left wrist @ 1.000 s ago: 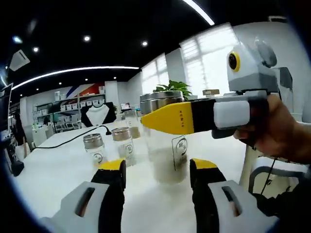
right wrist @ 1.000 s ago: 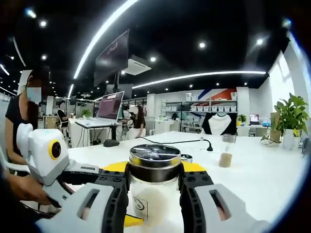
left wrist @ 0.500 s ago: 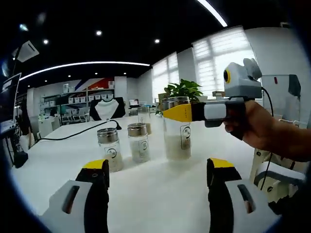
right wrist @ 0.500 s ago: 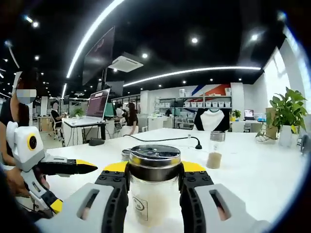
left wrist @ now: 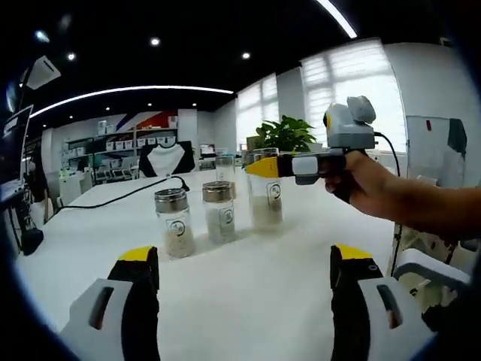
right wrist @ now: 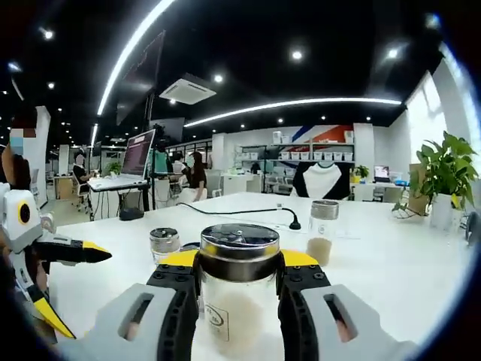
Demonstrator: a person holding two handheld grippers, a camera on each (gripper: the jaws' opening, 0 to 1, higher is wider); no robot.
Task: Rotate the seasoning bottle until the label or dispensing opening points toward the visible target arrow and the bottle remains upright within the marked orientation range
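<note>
Right gripper (right wrist: 239,301) clamping the seasoning bottle (right wrist: 239,289) at lower center. Left gripper (left wrist: 244,301) gaping wide, two small jars (left wrist: 174,232) sitting mid-frame, plant (right wrist: 449,174) lurking far right.

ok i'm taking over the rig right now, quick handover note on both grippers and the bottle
Right gripper: shut on the seasoning bottle, jaws at its neck just under the metal lid; bottle upright on the white table, a label low on its front.
Left gripper: open, holding nothing, hovering over the table short of the bottles.
Nearby: two small shakers beside the held bottle, another jar farther off.
Done: bottle gripped.
Left: no target arrow is visible, so orientation cannot be confirmed; find it, rotate, keep it upright.
</note>
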